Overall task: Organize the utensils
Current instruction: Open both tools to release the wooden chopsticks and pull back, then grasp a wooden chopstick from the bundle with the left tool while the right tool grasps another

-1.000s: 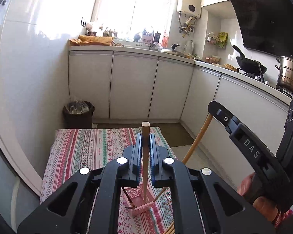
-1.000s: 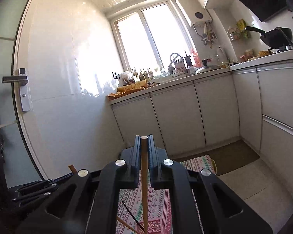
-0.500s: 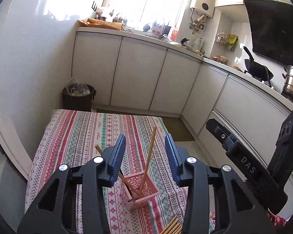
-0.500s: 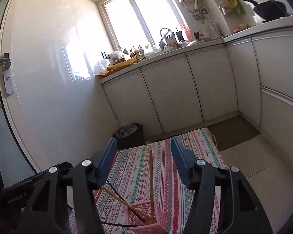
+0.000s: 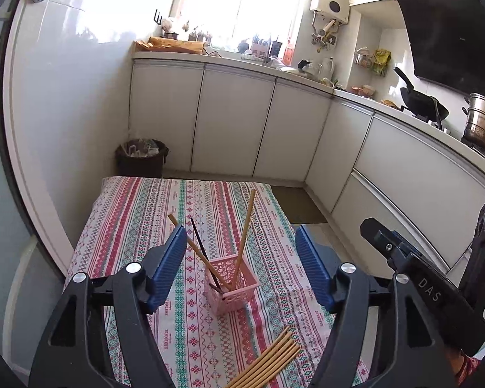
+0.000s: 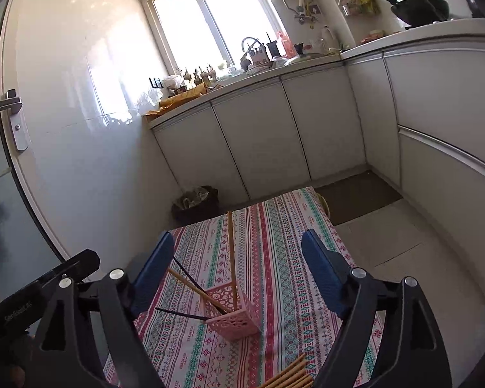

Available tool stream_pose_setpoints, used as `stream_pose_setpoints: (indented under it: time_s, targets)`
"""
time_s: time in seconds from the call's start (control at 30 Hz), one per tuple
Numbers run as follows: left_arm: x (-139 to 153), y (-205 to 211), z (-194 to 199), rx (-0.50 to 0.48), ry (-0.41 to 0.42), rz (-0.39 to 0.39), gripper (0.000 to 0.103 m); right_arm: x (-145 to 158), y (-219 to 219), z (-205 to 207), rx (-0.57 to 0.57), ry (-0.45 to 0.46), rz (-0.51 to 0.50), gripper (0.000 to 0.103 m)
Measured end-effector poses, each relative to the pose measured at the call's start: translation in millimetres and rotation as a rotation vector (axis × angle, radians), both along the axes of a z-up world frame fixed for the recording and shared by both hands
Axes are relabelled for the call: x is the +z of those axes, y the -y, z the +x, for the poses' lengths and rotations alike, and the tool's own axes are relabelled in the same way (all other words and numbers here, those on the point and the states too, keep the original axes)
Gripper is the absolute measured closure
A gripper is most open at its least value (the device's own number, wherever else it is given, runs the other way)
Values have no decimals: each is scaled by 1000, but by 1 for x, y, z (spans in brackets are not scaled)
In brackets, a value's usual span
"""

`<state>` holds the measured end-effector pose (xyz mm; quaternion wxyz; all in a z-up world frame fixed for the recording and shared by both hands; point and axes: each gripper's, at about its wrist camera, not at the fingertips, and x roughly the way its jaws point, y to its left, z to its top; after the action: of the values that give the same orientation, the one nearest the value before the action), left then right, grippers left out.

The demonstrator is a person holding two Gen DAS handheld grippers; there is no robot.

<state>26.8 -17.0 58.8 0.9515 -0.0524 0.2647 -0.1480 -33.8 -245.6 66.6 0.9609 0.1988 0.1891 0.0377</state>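
A pink lattice basket (image 5: 231,284) stands on the striped tablecloth (image 5: 135,213); it also shows in the right wrist view (image 6: 232,313). Two wooden chopsticks (image 5: 245,234) and thin dark chopsticks (image 5: 199,241) lean in it. A bundle of loose wooden chopsticks (image 5: 270,359) lies near the front edge, also in the right wrist view (image 6: 291,373). My left gripper (image 5: 241,258) is open and empty above the basket. My right gripper (image 6: 237,266) is open and empty above it too.
White cabinets (image 5: 232,126) and a counter run along the back and right. A dark bin (image 5: 141,158) stands on the floor beyond the table. A wok (image 5: 420,103) and pot (image 5: 483,123) sit on the stove. A door (image 6: 6,161) is on the left.
Both grippers were shut on a wooden chopstick each; both opened, and the chopsticks now lean in the pink basket. Both grippers have opened wider and drawn back.
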Motion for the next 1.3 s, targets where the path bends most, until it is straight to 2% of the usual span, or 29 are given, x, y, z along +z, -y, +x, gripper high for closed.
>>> stream_pose_setpoints:
  time_s: [0.13, 0.17, 0.27, 0.33, 0.4, 0.47, 0.57, 0.6, 0.7, 0.8, 0.9, 1.0, 1.07, 1.13, 1.17, 1.3]
  targets:
    - [0, 2, -14, 4, 9, 22, 28, -3, 4, -15, -2, -18, 21, 13]
    - [0, 2, -16, 3, 7, 24, 27, -4, 5, -20, -5, -19, 29, 8]
    - [-1, 3, -24, -2, 11, 41, 20, -10, 10, -32, -23, -35, 31, 7]
    - [-4, 5, -29, -15, 12, 53, 7, -16, 15, -38, -18, -59, 29, 7]
    - [-11, 12, -31, -59, -18, 82, 7, -27, 25, -45, -27, -93, 50, 7]
    - [-25, 27, -26, -144, -104, 136, 7, -45, 42, -54, -52, -142, 104, 7]
    - [-56, 49, -22, -254, -231, 216, 7, -86, 74, -63, -84, -268, 232, 7]
    - [-70, 60, -18, -301, -298, 244, 7, -101, 84, -65, -86, -311, 274, 7]
    - [-111, 87, -4, -375, -453, 305, 7, -140, 104, -72, -140, -411, 323, 7]
    - [-152, 110, 19, -385, -611, 354, 7, -169, 117, -72, -166, -481, 359, 7]
    - [-188, 128, 48, -360, -762, 346, 7, -187, 123, -62, -113, -533, 454, 7]
    - [-215, 143, 76, -281, -843, 351, 7, -203, 125, -56, -81, -583, 565, 7]
    - [-228, 146, 90, -237, -844, 383, 13, -212, 128, -52, -66, -603, 641, 7]
    - [-242, 147, 98, -232, -870, 401, 40, -216, 129, -50, -60, -612, 675, 7]
    - [-247, 147, 101, -234, -878, 415, 45, -217, 130, -49, -57, -617, 679, 7]
    - [-263, 144, 105, -237, -868, 466, 54, -222, 128, -46, -36, -640, 711, 7]
